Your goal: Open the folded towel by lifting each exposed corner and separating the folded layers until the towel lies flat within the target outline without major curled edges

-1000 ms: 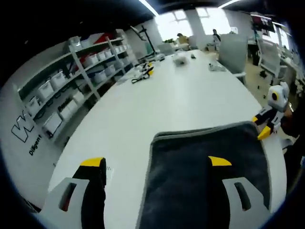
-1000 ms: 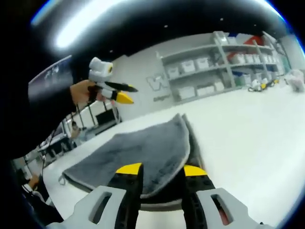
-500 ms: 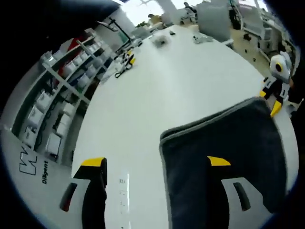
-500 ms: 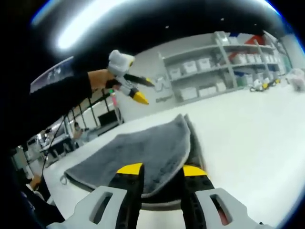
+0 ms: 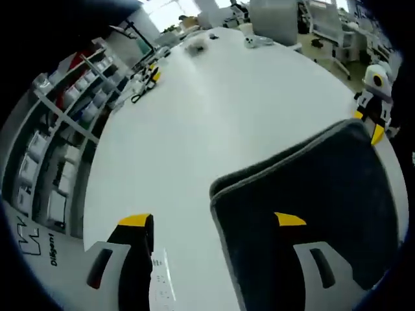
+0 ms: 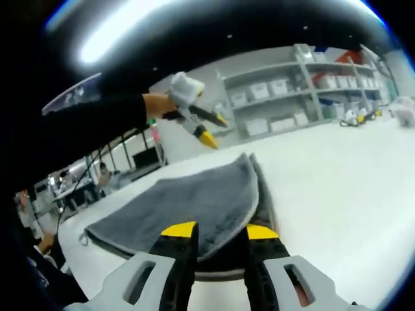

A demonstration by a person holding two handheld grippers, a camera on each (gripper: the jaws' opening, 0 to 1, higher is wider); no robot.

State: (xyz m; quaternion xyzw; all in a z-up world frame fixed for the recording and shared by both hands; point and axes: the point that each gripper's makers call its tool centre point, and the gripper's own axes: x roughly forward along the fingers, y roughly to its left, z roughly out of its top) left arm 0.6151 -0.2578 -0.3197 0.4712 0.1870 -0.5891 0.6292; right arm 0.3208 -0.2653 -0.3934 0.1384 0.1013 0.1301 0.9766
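White and smooth, a long table runs away toward bright windows in the left gripper view, flanked by metal shelves stacked with pale storage bins. On the near end lies a dark grey towel, folded, plush in texture with a lighter stitched border; its rounded corner points toward the table's middle and two stacked layers show along that edge. The left gripper hangs over it with its yellow-tipped jaws spread wide and holding nothing, one tip above bare tabletop, the other above the cloth. At the towel's far side the right gripper appears, white with yellow tips. In the right gripper view the towel stretches left to right, its top layer lifted into a soft curved fold with the lower layers visible beneath. The right gripper has its jaws drawn close together on the raised edge of that top layer. Beyond, a dark-sleeved arm holds the left gripper above the towel's far side, angled downward.
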